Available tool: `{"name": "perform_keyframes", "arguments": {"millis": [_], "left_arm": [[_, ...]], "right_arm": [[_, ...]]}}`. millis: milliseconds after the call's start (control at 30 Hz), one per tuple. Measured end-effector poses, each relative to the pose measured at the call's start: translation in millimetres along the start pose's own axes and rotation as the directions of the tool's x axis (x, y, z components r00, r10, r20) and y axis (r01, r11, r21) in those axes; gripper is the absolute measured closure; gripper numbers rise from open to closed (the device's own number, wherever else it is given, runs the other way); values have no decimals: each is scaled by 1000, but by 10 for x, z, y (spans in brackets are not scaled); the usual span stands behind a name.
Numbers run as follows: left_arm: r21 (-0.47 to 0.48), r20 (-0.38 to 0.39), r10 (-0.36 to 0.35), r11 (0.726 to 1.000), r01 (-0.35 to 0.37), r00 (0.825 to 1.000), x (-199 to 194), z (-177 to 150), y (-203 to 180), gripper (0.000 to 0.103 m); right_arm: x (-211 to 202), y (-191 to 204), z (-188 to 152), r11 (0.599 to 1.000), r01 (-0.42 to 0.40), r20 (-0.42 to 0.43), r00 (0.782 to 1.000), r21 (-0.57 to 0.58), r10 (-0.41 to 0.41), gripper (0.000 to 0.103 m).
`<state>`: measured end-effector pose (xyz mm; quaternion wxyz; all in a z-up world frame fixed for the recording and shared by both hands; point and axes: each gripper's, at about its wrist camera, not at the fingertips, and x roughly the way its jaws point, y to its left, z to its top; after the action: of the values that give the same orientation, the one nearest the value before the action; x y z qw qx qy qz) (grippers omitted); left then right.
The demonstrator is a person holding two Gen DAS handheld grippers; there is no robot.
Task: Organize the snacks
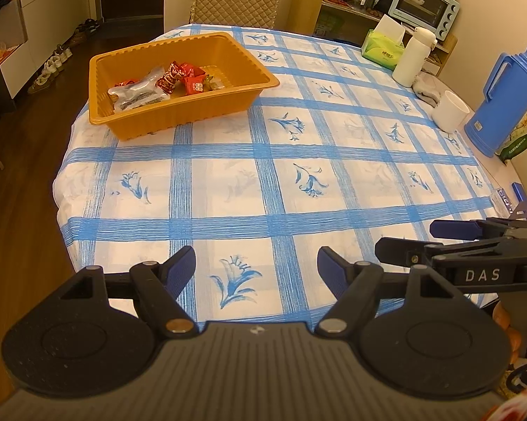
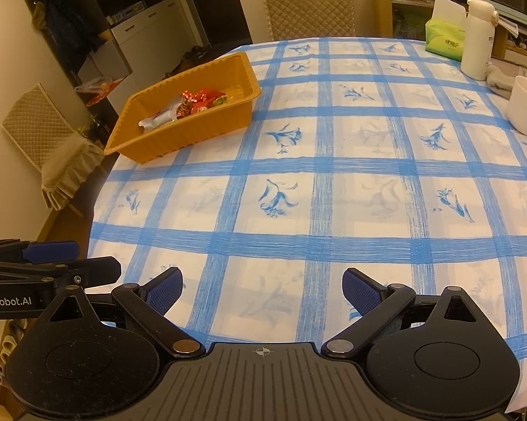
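Observation:
An orange plastic tray stands at the far left of the round table and holds several wrapped snacks, some red, some in clear or silver packets. My left gripper hovers open over the near edge of the tablecloth with nothing between its blue pads. My right gripper is also open and holds nothing, beside the left one; it also shows at the right of the left wrist view as the right gripper. Both are well short of the tray.
The blue-checked tablecloth covers the table. At the far right stand a blue jug, a white cup, a white flask and a green tissue pack. Quilted chairs stand around the table.

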<state>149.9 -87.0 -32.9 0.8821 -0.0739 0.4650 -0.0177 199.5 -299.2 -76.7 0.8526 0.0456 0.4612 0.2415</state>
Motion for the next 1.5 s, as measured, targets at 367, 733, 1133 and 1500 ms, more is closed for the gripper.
{"name": "perform_keyframes", "arguments": {"millis": [367, 733, 1133, 1500], "left_arm": [[-1, -1, 1, 1000, -1, 1000, -1, 7, 11, 28], [-1, -1, 0, 1000, 0, 1000, 0, 13, 19, 28], [0, 0, 0, 1000, 0, 1000, 5, 23, 22, 28], [-1, -3, -1, 1000, 1, 1000, 15, 40, 34, 28]], "right_arm": [[10, 9, 6, 1000, 0, -1, 1000, 0, 0, 6], [21, 14, 13, 1000, 0, -1, 1000, 1, 0, 6], [31, 14, 21, 1000, 0, -1, 1000, 1, 0, 6], [47, 24, 35, 1000, 1, -3, 1000, 2, -1, 6]]}}
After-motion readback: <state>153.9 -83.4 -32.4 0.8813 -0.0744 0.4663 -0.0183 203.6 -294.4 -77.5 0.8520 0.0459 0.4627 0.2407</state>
